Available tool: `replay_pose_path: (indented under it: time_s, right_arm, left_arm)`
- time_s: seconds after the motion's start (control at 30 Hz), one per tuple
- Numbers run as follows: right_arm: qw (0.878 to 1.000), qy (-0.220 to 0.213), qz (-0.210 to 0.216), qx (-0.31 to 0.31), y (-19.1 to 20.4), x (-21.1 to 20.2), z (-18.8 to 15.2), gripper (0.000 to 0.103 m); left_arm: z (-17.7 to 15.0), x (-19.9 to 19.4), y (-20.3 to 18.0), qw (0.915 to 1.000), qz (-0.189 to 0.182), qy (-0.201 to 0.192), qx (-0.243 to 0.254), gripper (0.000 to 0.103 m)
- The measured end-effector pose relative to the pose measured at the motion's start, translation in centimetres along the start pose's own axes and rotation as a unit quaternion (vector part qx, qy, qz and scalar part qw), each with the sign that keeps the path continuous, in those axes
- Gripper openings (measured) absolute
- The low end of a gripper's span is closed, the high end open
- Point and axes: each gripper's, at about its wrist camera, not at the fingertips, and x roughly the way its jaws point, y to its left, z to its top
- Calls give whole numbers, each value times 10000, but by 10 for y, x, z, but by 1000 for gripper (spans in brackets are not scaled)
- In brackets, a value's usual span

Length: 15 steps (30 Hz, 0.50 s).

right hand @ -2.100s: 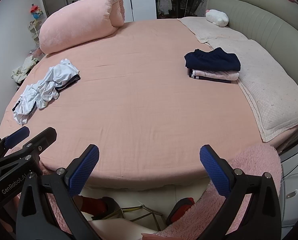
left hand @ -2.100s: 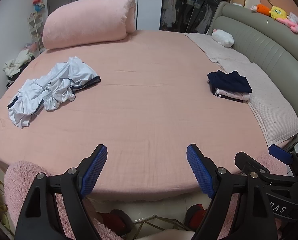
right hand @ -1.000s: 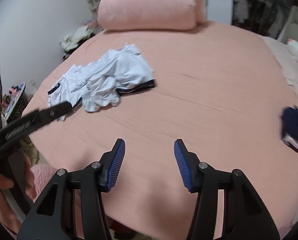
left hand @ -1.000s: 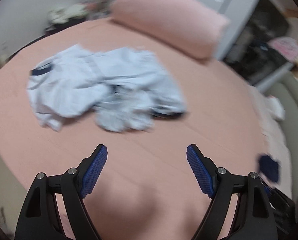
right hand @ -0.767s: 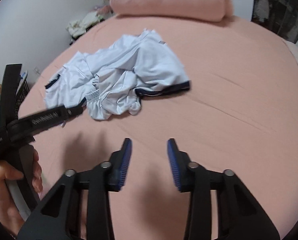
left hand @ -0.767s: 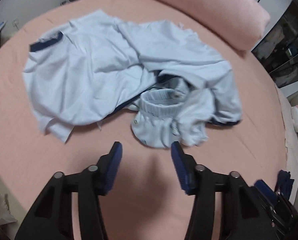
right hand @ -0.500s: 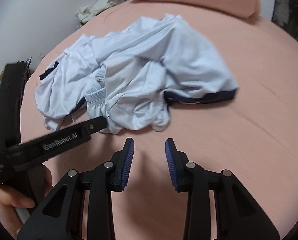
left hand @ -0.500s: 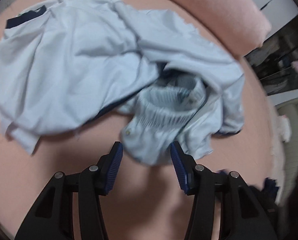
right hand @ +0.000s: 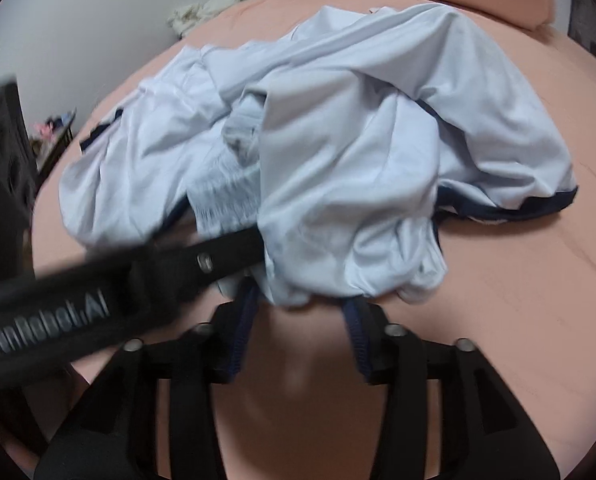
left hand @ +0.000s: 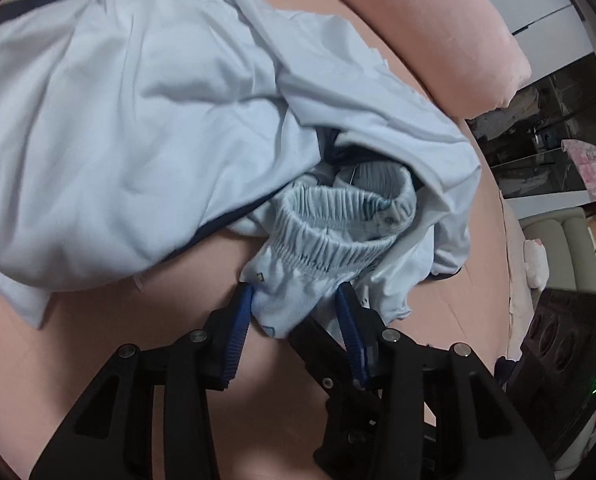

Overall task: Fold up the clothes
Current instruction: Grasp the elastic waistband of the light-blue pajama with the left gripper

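Pink bed sheet (left hand: 57, 360) fills the left wrist view, bare in front of a crumpled pile of pale blue clothes (left hand: 137, 120), with a rolled pink duvet (left hand: 438, 32) behind. The left tool (left hand: 293, 312) has its parted blue pads on either side of the elastic-waisted shorts (left hand: 330, 240) at the pile's near edge, not yet clenched. From the right wrist, the right tool (right hand: 298, 312) sits released at the near hem of the navy-trimmed shirt (right hand: 378, 140); open sheet lies to the right.
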Motion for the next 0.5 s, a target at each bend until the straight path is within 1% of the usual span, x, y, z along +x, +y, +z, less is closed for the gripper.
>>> replay_pose_path:
  time_s: [0.03,0.07,0.1,0.17,0.2,0.33,0.37,0.43,0.5]
  right_arm:
    - [10000,-12,31,-17,2,2,1,55]
    - [9999,-38,-8,-102,4,4,1,46]
    - [9997,-63,-71,-230,8,6,2,25]
    - [9995,-53,-111,-290,11,7,3,10]
    - [9995,-62,-114,-279,12,7,4,6]
    - [9990,-269,-230,-287,11,-5,1,4]
    - [9986,-320,-293,-300,11,-9,1,3]
    - [9977,-421,-419,-326,11,-18,0,3]
    - [9965,-523,-544,-353,11,-27,-1,3]
  left_arm:
    - [0,1,-1,10000,-42,-12,24,43]
    - [0,2,-2,10000,-84,-23,47,39]
    - [0,2,-3,9999,-127,-35,71,28]
    - [-1,4,-4,9997,-211,-58,118,17]
    - [-1,5,-5,9996,-253,-70,142,14]
    - [-3,4,-7,9988,-438,-119,176,12]
    - [-11,1,-14,9985,-503,-117,156,12]
    - [-10,-2,-10,9975,-709,-65,34,12]
    - [-8,-10,1,9962,-860,9,-169,17]
